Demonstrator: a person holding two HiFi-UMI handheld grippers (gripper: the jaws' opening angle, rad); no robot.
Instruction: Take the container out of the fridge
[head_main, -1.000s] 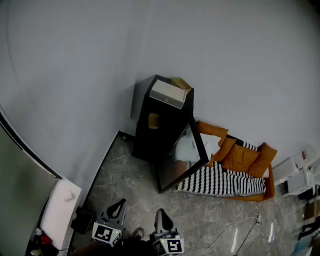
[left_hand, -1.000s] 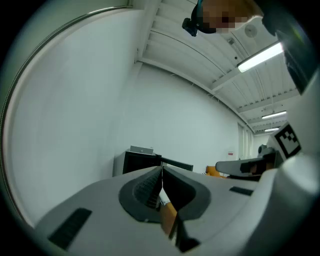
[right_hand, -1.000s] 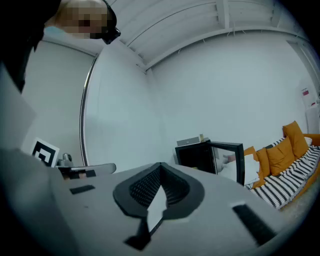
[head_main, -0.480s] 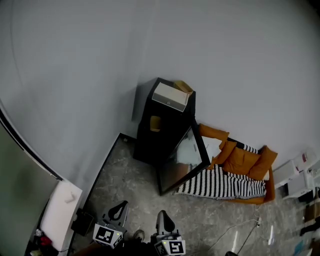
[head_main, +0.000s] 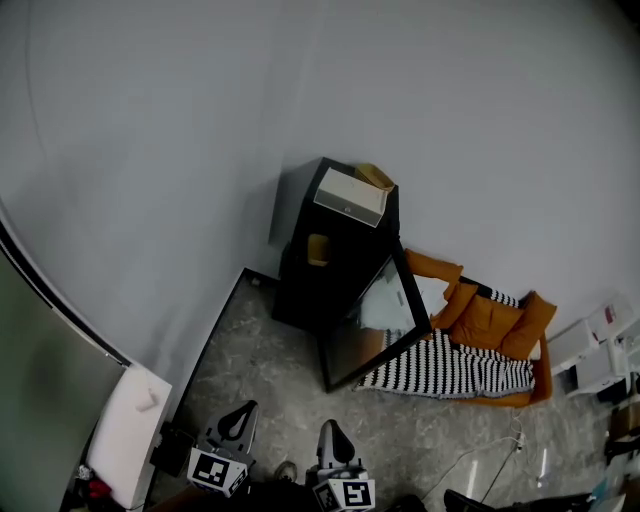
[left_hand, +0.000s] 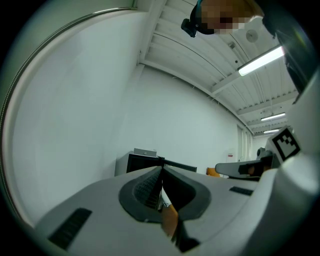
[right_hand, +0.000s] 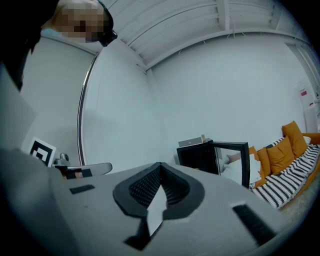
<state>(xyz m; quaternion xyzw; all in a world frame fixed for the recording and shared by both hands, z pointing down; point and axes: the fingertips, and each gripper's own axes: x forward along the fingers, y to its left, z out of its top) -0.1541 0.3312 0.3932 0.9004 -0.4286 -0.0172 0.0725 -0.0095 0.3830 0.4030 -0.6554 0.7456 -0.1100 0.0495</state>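
A small black fridge (head_main: 325, 275) stands against the far wall with its glass door (head_main: 375, 320) swung open. Inside, on an upper shelf, sits a yellow container (head_main: 318, 248). Both grippers are low at the bottom of the head view, far from the fridge. My left gripper (head_main: 239, 413) is shut with nothing between its jaws. My right gripper (head_main: 328, 431) is also shut and empty. In the left gripper view the fridge (left_hand: 142, 162) shows just beyond the closed jaw tips (left_hand: 161, 171). The right gripper view has the fridge (right_hand: 197, 155) and its open door (right_hand: 233, 162) to the right of its closed tips (right_hand: 160, 165).
A white box (head_main: 350, 196) and a tan object (head_main: 375, 176) lie on top of the fridge. An orange sofa (head_main: 490, 320) with a black-and-white striped blanket (head_main: 450, 368) stands right of the door. A white cushion (head_main: 125, 435) lies at the left. White shelving (head_main: 595, 350) sits at the right edge.
The fridge and sofa have drifted slightly down and right in the head view. Both grippers stay shut at the bottom of the frame.
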